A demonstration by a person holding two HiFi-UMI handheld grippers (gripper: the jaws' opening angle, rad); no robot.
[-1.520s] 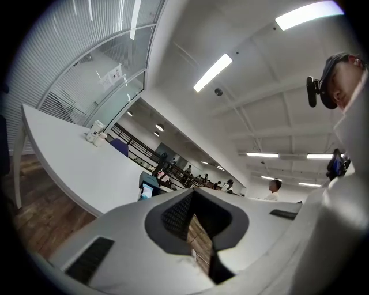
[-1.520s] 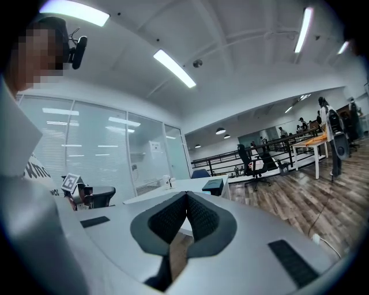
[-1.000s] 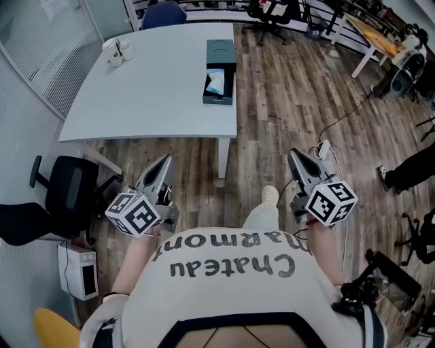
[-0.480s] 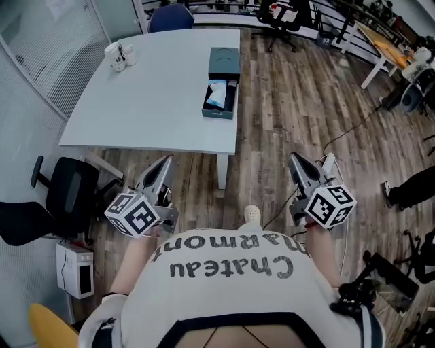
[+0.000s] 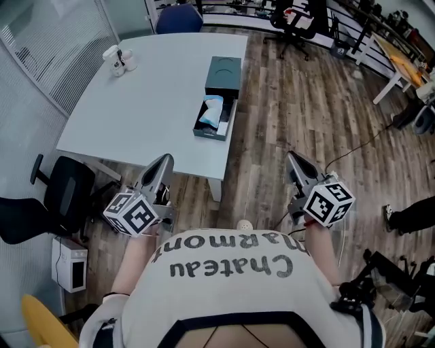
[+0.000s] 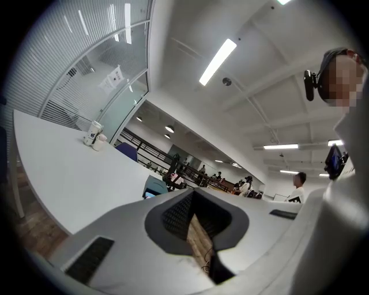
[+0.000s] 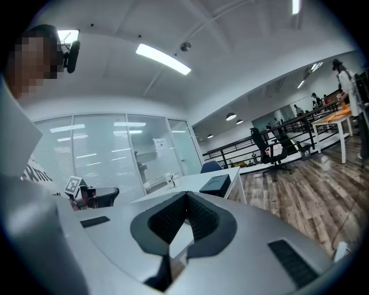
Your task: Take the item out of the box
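Closest in, the left gripper (image 5: 162, 163) and the right gripper (image 5: 294, 160) hang at waist height in front of the person, well apart from each other and short of the table (image 5: 143, 102). Both have their jaws pressed together with nothing between them, and both point forward towards the table.

Further out, the box (image 5: 211, 135) lies open near the table's right edge. A pale blue and white item (image 5: 211, 112) sits inside it. The dark lid (image 5: 224, 73) lies flat on the table just beyond the box.

Nothing has been reached for yet, so the risks lie ahead. The box is close to the table edge, and a push from a closed gripper could probably slide it off onto the floor. The jaws have to spread before they go in, or they will only poke the item. The item looks soft and crumpled, so a shallow pinch may catch a corner and let the rest slip back. The light box may also lift with it unless the other gripper holds it down.

The table is plain, smooth and white, bare except for the box, the lid and two small cups (image 5: 117, 58) at its far left corner. A black chair (image 5: 64, 197) stands at the near left and a blue chair (image 5: 178, 19) behind the table. The floor (image 5: 299, 102) is wood plank, with a cable (image 5: 353, 146) trailing across it on the right. A glass wall (image 5: 54, 47) with blinds runs along the left.
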